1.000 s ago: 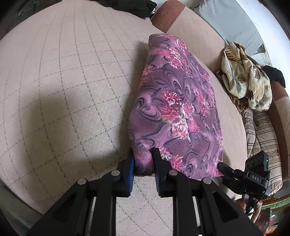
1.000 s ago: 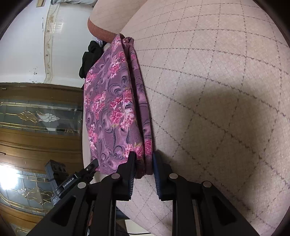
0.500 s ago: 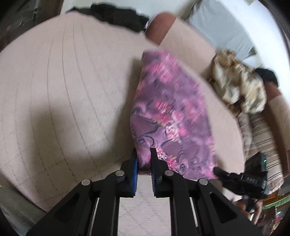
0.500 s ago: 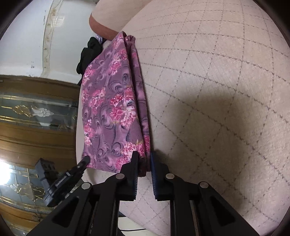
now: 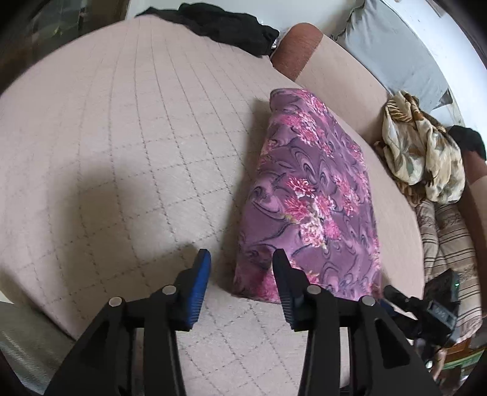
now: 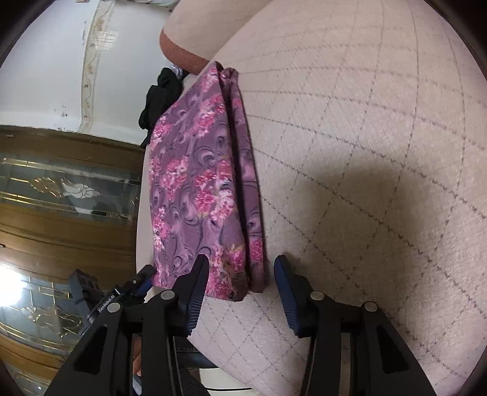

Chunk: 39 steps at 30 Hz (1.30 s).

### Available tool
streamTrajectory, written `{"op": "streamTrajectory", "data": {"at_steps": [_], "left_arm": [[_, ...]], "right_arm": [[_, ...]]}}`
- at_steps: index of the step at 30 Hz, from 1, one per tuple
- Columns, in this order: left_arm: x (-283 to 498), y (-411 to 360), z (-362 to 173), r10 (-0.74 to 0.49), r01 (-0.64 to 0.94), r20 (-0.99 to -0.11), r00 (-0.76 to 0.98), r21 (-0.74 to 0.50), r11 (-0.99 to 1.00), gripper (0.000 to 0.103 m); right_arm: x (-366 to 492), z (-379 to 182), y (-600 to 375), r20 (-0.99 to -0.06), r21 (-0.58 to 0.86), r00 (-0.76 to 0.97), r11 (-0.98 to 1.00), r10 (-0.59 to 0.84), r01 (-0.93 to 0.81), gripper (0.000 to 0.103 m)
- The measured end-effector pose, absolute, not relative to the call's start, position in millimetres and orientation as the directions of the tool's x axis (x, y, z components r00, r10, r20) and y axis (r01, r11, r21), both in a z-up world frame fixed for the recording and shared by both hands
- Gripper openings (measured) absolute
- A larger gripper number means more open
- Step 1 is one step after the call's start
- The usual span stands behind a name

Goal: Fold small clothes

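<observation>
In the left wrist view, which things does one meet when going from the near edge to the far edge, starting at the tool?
Left tool, open → folded purple floral cloth on the beige checked sofa seat → brown and beige backrest → black garment at the far edge.

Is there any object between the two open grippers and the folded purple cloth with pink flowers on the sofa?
Nothing visible stands between them. The left gripper and the right gripper are both open at the near edge of the folded purple floral cloth, which lies on the beige quilted sofa cushion. The crumpled cream patterned cloth lies apart, to the side.
</observation>
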<state>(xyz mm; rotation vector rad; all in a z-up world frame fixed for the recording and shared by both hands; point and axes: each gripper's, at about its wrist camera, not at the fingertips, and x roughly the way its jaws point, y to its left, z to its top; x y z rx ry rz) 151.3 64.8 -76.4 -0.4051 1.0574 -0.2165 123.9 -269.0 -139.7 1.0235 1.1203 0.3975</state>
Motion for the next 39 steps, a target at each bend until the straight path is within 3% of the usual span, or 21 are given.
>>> {"op": "streamTrajectory", "data": {"at_steps": [5, 7, 9, 10, 11, 12, 17, 19, 21, 24, 26, 27, 34, 39], "left_arm": [[166, 53, -88, -0.400, 0.012, -0.805, 0.438, -0.440, 0.898, 0.053], [170, 52, -92, -0.392, 0.005, -0.806, 0.443, -0.435, 0.900, 0.053], [172, 52, -93, -0.393, -0.002, -0.802, 0.449, -0.441, 0.898, 0.052], [171, 52, -93, -0.389, -0.003, -0.802, 0.453, -0.437, 0.899, 0.040], [171, 53, -93, -0.393, 0.002, -0.803, 0.448, -0.439, 0.899, 0.017], [170, 52, -94, -0.412, 0.012, -0.801, 0.434, -0.452, 0.892, 0.011], [147, 66, -60, -0.408, 0.027, -0.752, 0.518, -0.462, 0.886, 0.007], [151, 60, -72, -0.390, 0.024, -0.791, 0.471, -0.431, 0.902, 0.007], [159, 56, -85, -0.344, -0.001, -0.834, 0.432, -0.382, 0.924, 0.013], [162, 60, -78, -0.321, -0.029, -0.832, 0.454, -0.373, 0.927, 0.034], [162, 64, -65, -0.330, -0.018, -0.814, 0.477, -0.385, 0.923, 0.052], [162, 66, -58, -0.320, -0.019, -0.813, 0.487, -0.376, 0.926, 0.054], [232, 62, -21, -0.462, 0.001, -0.785, 0.411, -0.507, 0.862, 0.067], [313, 37, -32, -0.419, 0.014, -0.819, 0.393, -0.450, 0.893, 0.071]], "right_arm": [[132, -141, -263, -0.541, 0.838, 0.410, 0.512, 0.734, 0.188, 0.040], [133, -143, -259, -0.571, 0.817, 0.396, 0.546, 0.720, 0.185, 0.025], [134, -146, -259, -0.581, 0.810, 0.389, 0.555, 0.715, 0.188, 0.017], [134, -148, -260, -0.582, 0.809, 0.390, 0.555, 0.713, 0.193, 0.015], [135, -149, -261, -0.581, 0.810, 0.390, 0.553, 0.714, 0.195, 0.015], [135, -148, -261, -0.586, 0.807, 0.389, 0.557, 0.711, 0.196, 0.014], [126, -127, -265, -0.571, 0.814, 0.411, 0.554, 0.710, 0.174, 0.012], [122, -121, -265, -0.572, 0.812, 0.406, 0.562, 0.712, 0.158, 0.012], [126, -131, -261, -0.616, 0.780, 0.380, 0.602, 0.690, 0.171, 0.014], [132, -138, -255, -0.649, 0.754, 0.359, 0.632, 0.671, 0.180, 0.021], [133, -121, -253, -0.666, 0.726, 0.382, 0.674, 0.641, 0.135, 0.048], [132, -111, -254, -0.672, 0.711, 0.404, 0.694, 0.621, 0.114, 0.062], [173, -80, -273, -0.621, 0.757, 0.408, 0.647, 0.669, 0.091, 0.063], [257, -90, -277, -0.623, 0.773, 0.344, 0.620, 0.702, 0.135, 0.063]]}}
